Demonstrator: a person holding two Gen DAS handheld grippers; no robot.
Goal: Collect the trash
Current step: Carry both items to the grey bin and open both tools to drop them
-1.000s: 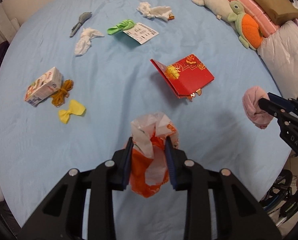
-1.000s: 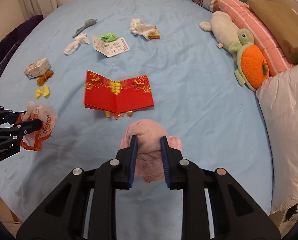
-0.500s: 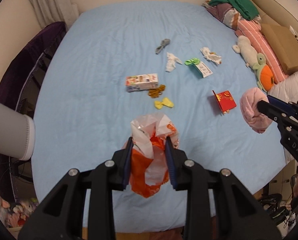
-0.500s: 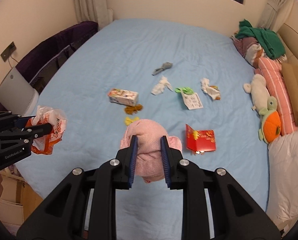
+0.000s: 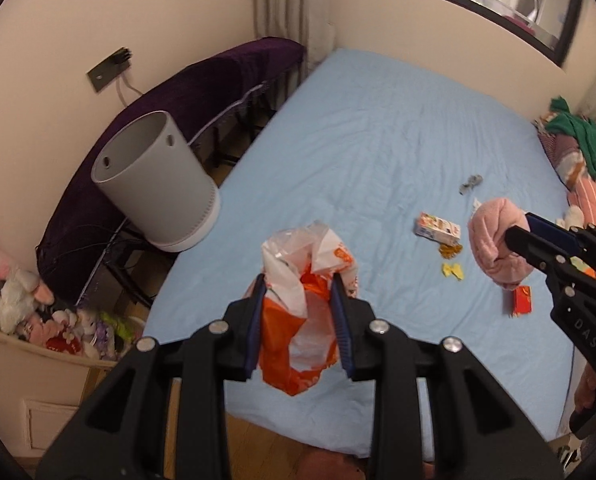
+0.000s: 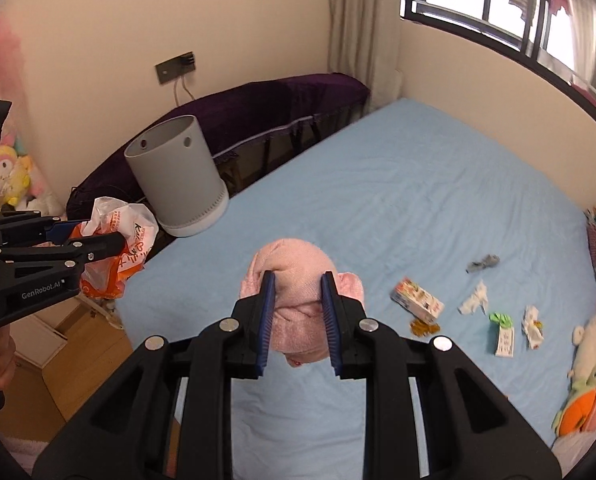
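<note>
I pinch a crumpled orange-and-white plastic bag (image 5: 303, 312) in my left gripper (image 5: 298, 320) and a rolled pink towel (image 6: 298, 300) in my right gripper (image 6: 296, 320); the slippery bag could slide free short of the grey bin (image 5: 154, 176).

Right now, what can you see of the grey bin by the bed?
The grey bin is a matte, plastic-looking cylinder with a paler base ring and two small round holes near its rim. Its top is open; the contents are out of sight. It appears tilted, perhaps from the lens, and stands beside the blue bed's corner, before a purple-draped piece of furniture. Neither gripper touches it.
</note>
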